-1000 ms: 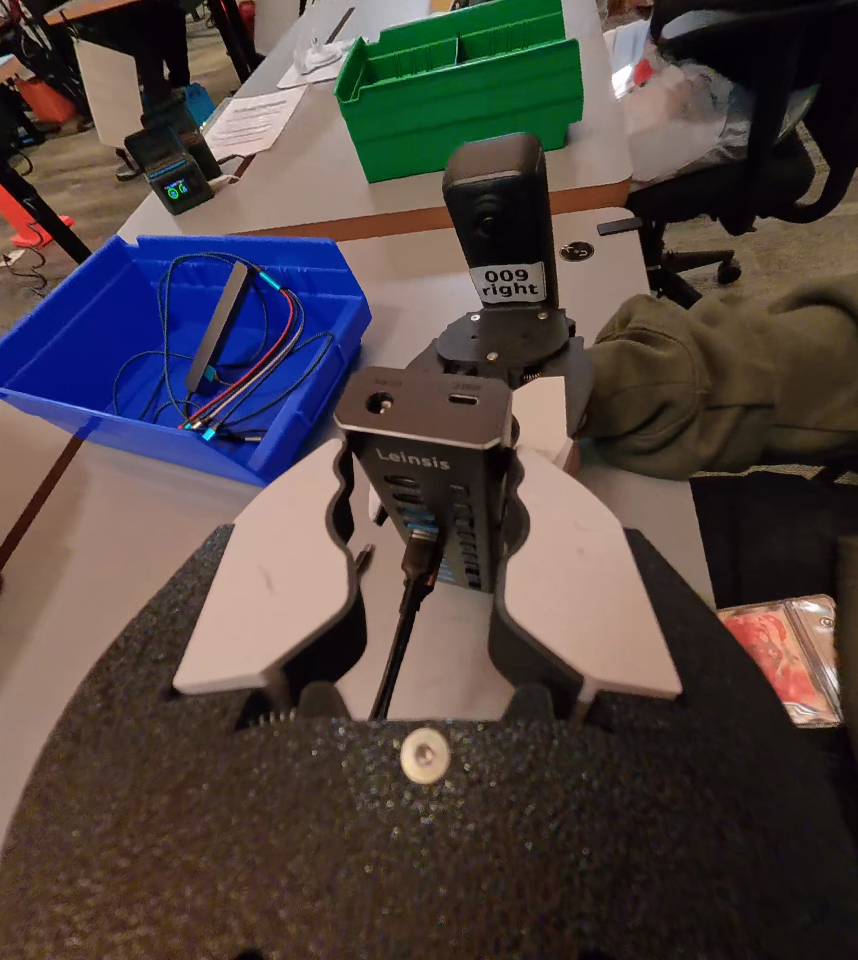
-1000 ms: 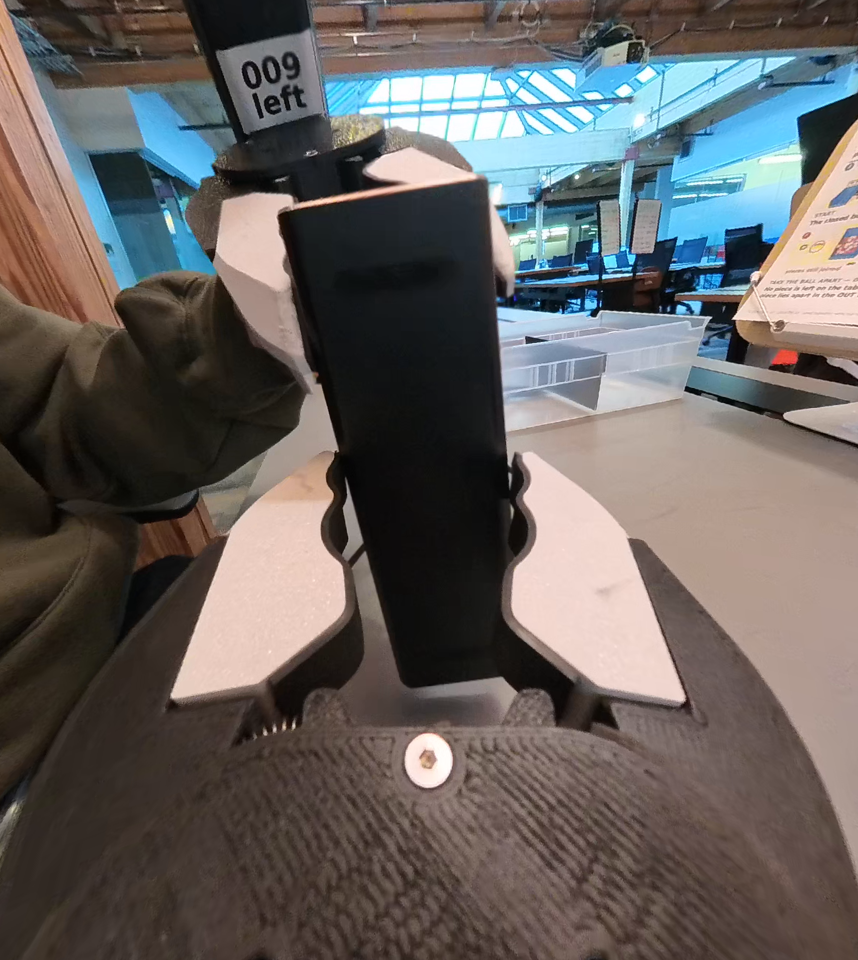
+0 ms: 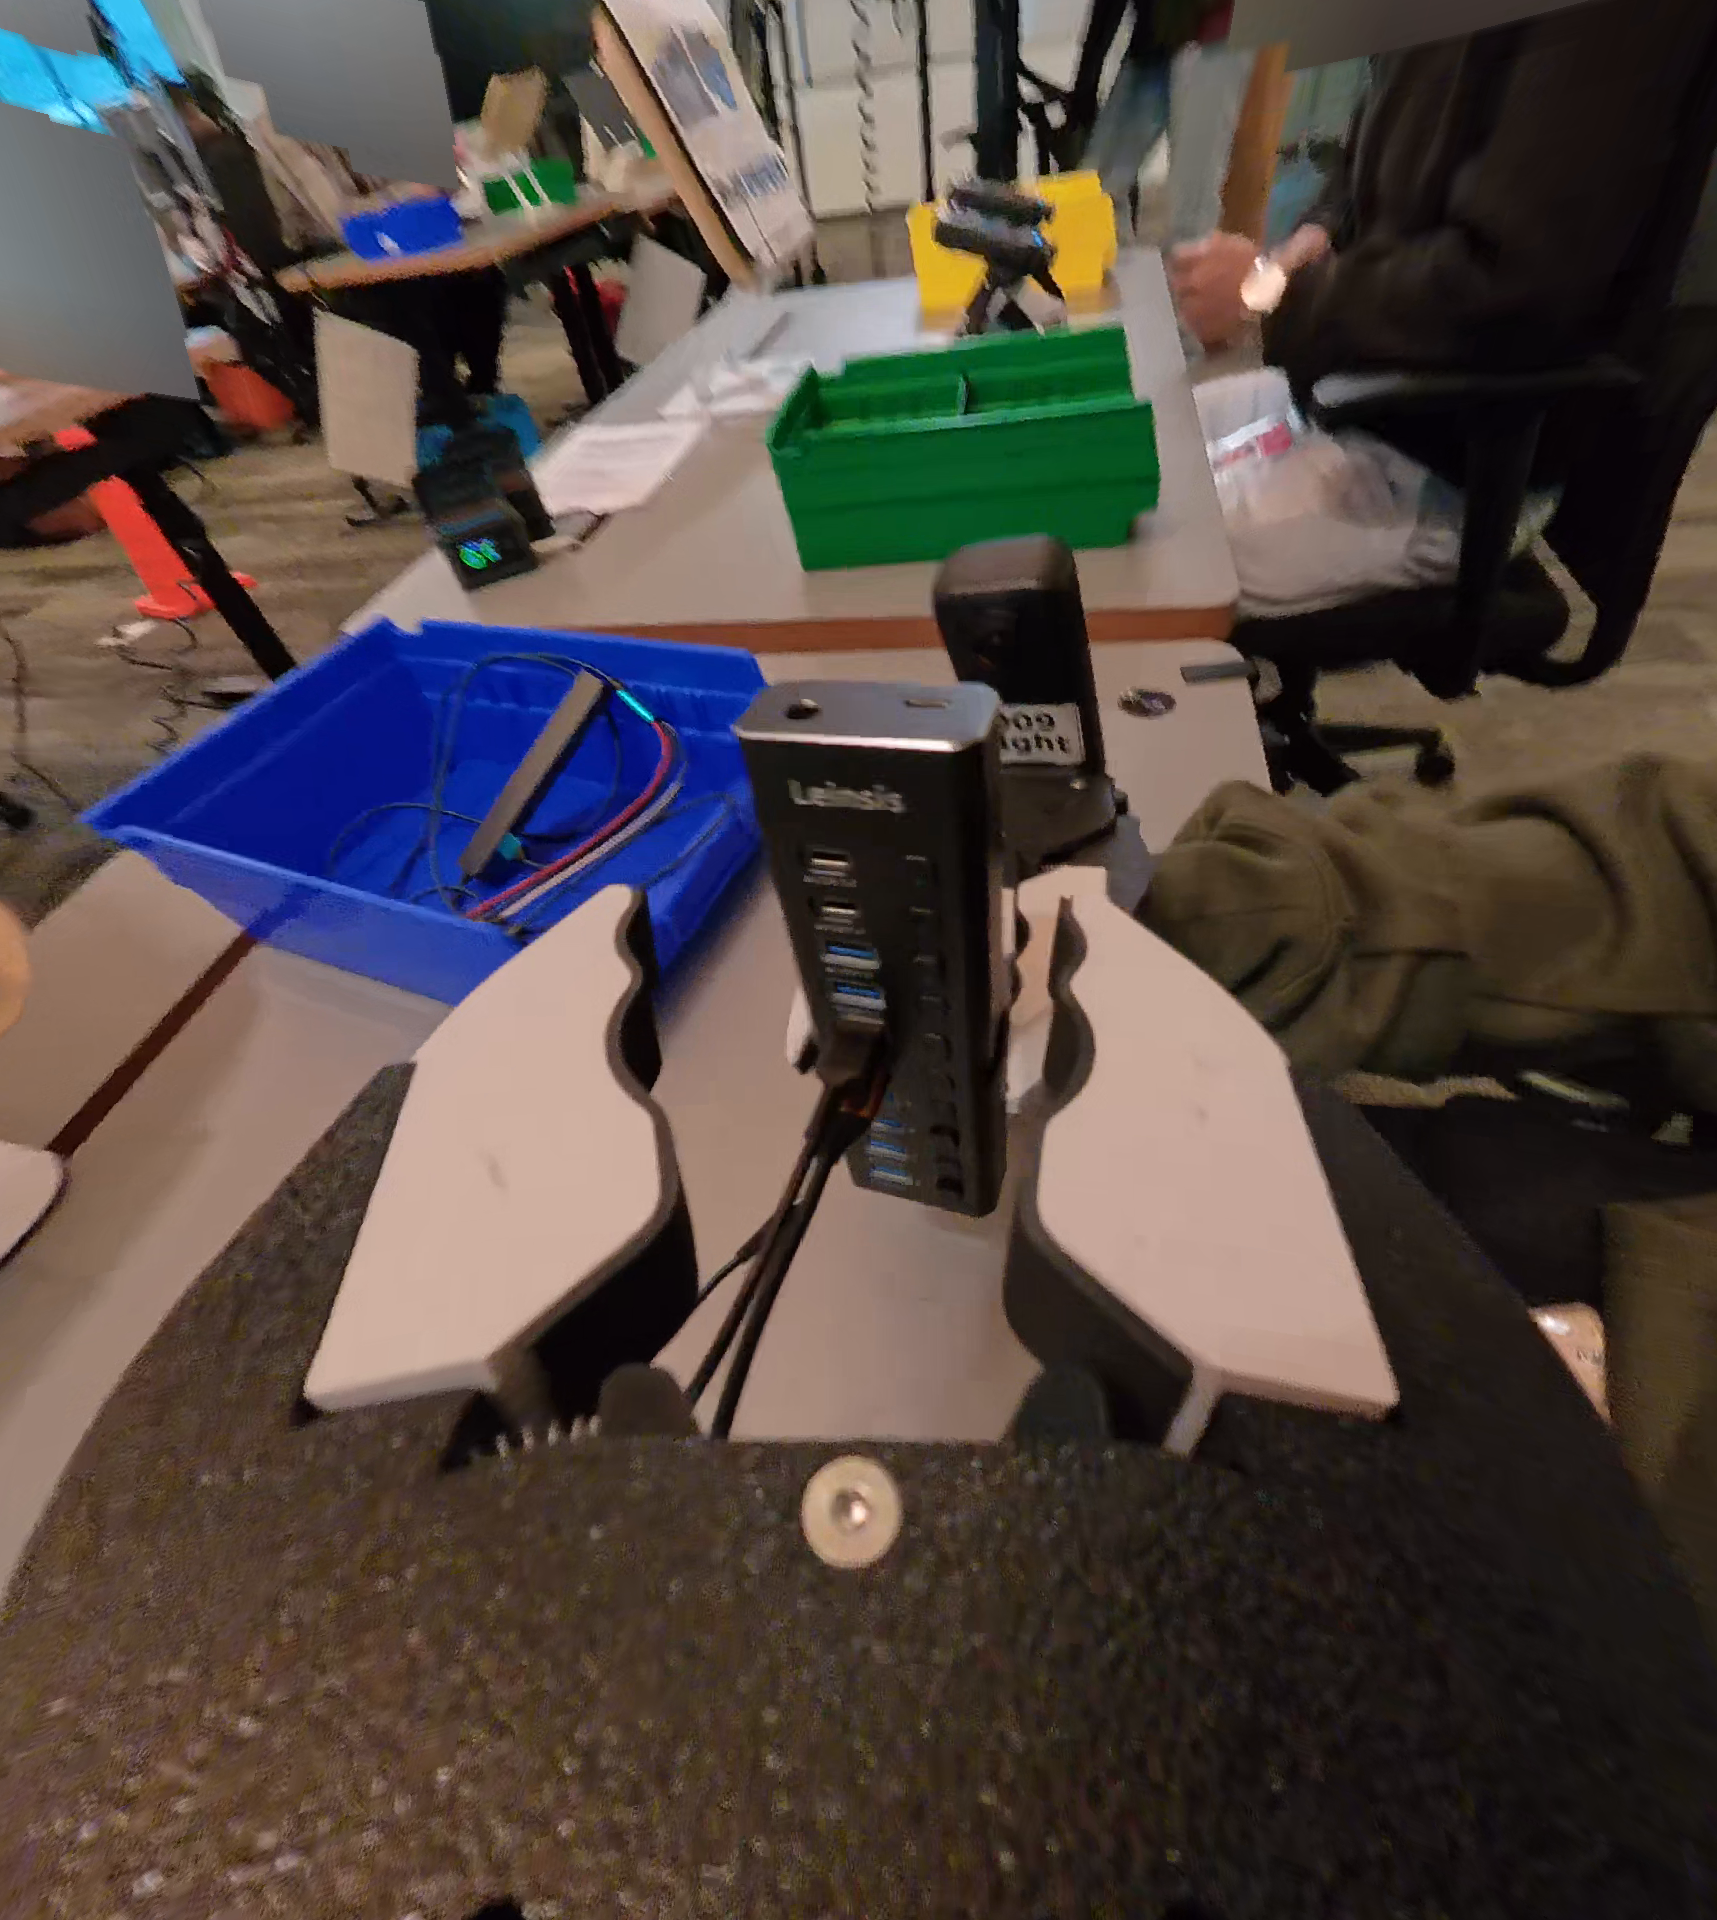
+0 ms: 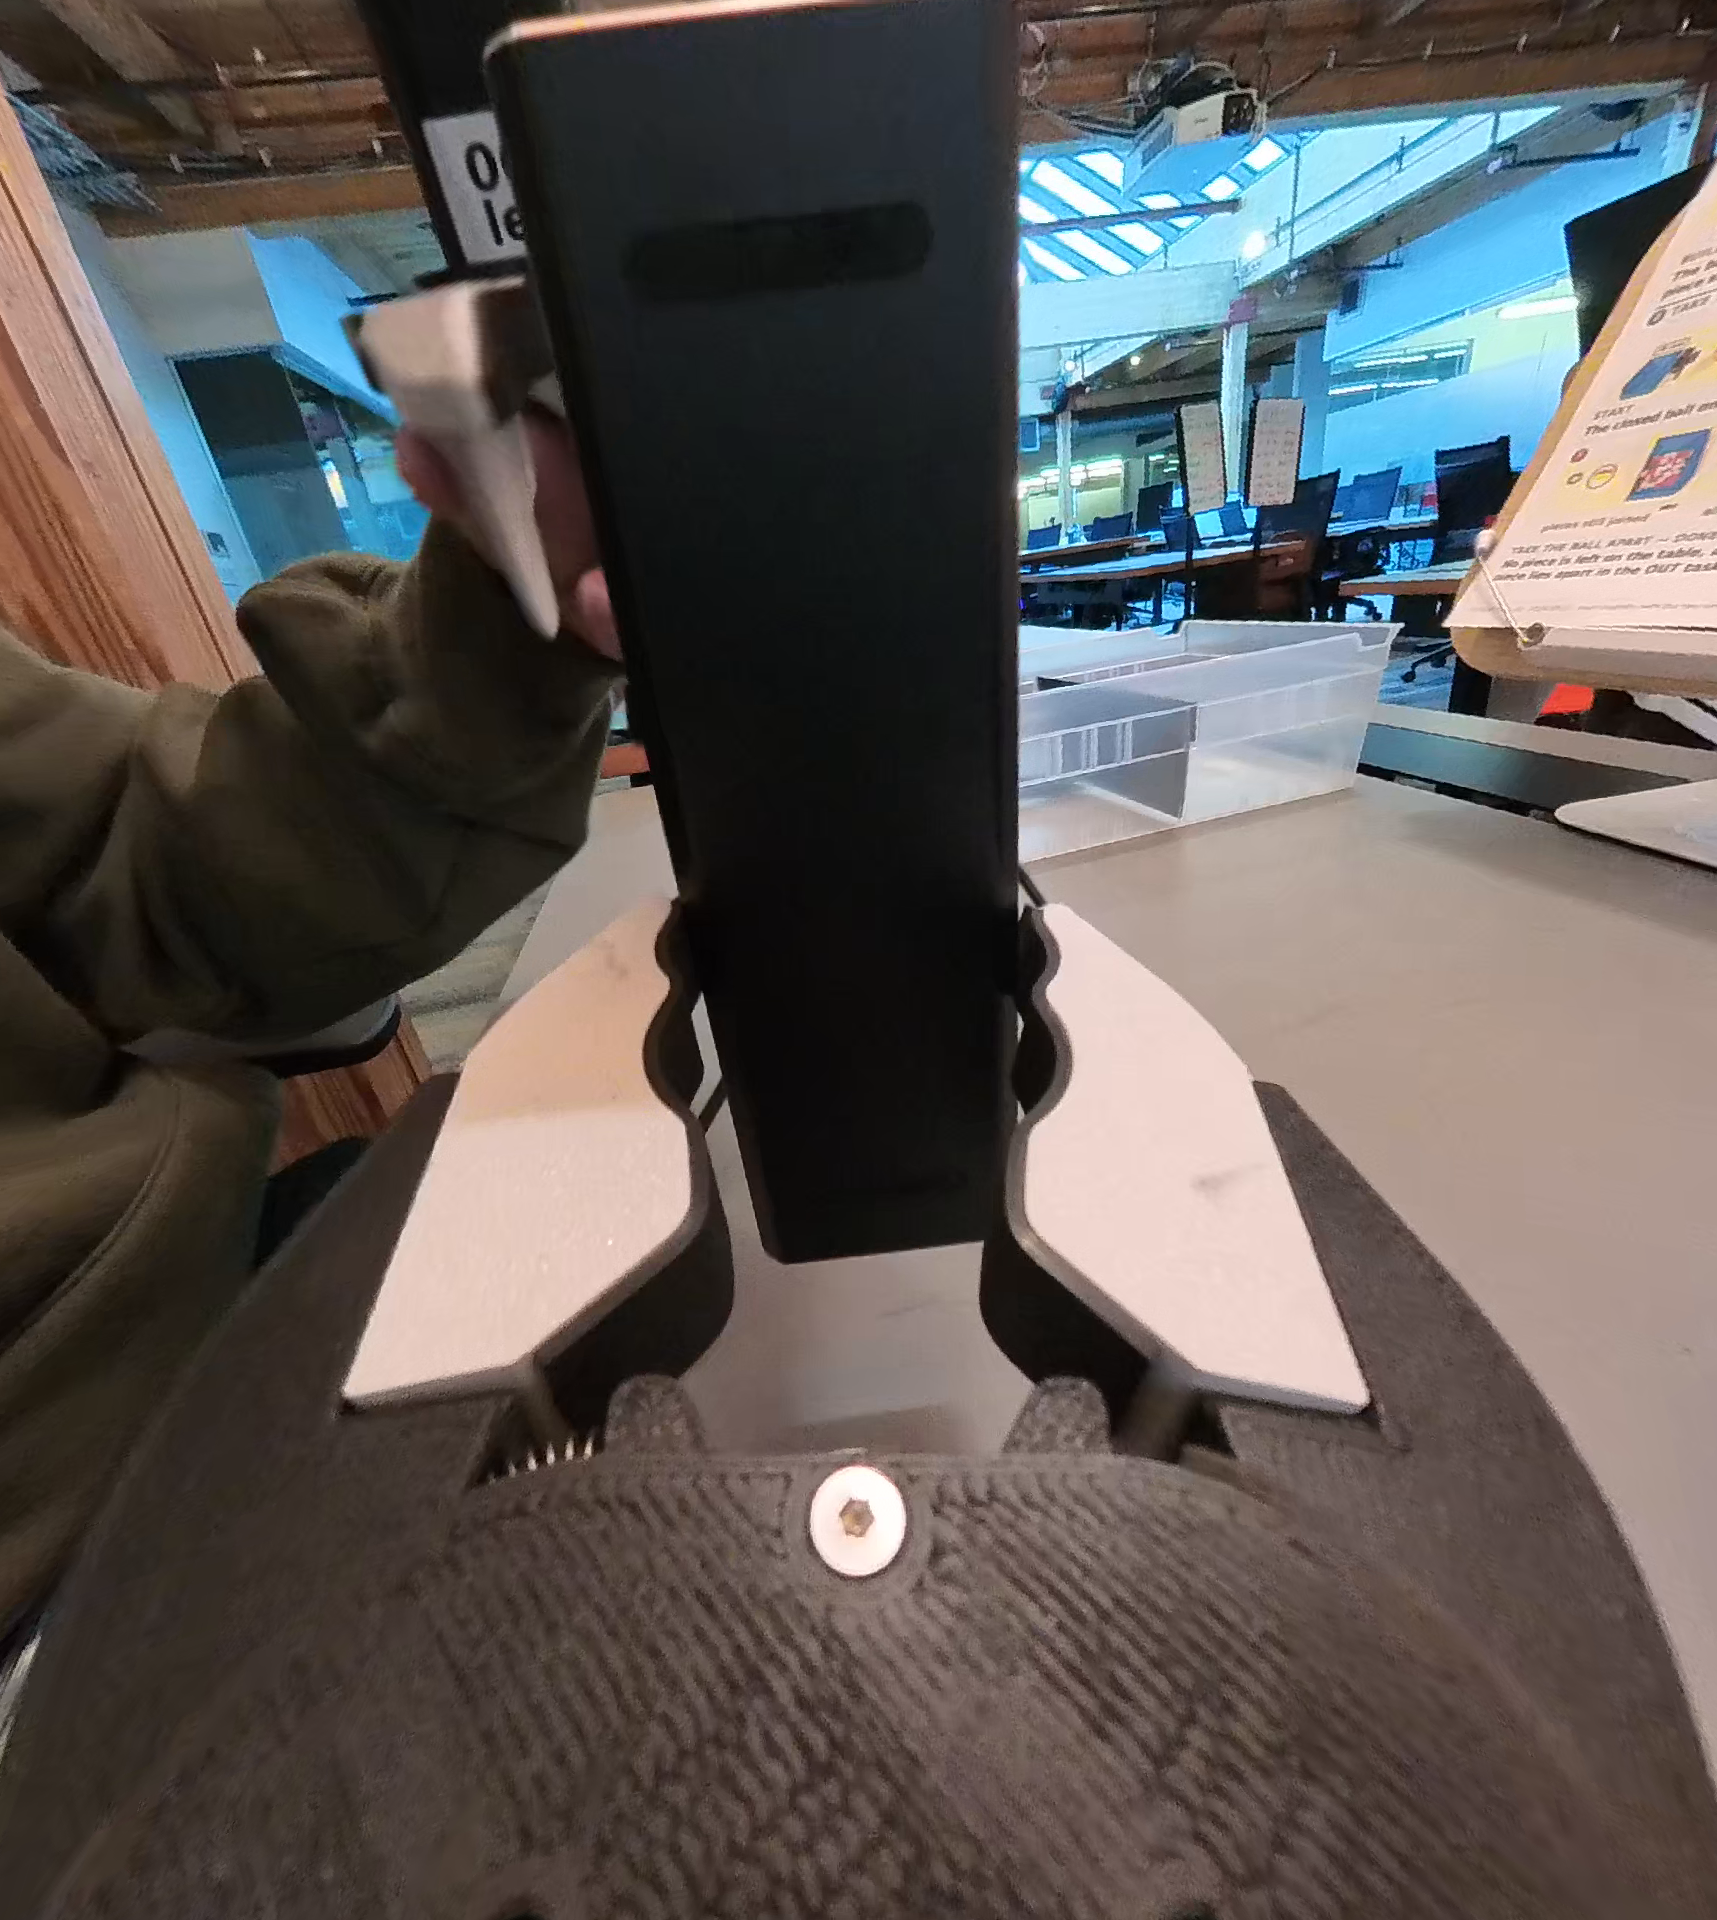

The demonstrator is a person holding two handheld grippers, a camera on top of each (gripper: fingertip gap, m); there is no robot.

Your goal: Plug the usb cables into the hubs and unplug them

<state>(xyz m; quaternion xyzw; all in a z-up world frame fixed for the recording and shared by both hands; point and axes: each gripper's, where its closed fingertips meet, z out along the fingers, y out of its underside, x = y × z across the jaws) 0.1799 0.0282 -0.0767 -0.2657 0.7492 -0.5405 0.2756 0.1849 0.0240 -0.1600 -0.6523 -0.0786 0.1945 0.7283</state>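
In the left wrist view, the left gripper (image 3: pixel 849 1049) is seen spread wide, its pale fingers (image 3: pixel 521 1164) standing clear of the black USB hub (image 3: pixel 880 935) on either side. The hub is held upright above the grey table (image 3: pixel 210 1091), its port face turned toward this camera. A black cable (image 3: pixel 781 1247) is plugged into a port low on that face and hangs down between the fingers; a second dark strand is seen beside it.

In the right wrist view, the right gripper (image 4: pixel 854 997) is closed on the hub (image 4: pixel 812 623), gripped by its lower sides, with the plain back shown.

Farther left, a blue bin (image 3: pixel 334 831) holding coiled cables (image 3: pixel 563 821) is set on the table. Beyond it, a green bin (image 3: pixel 968 457) rests on the next table.
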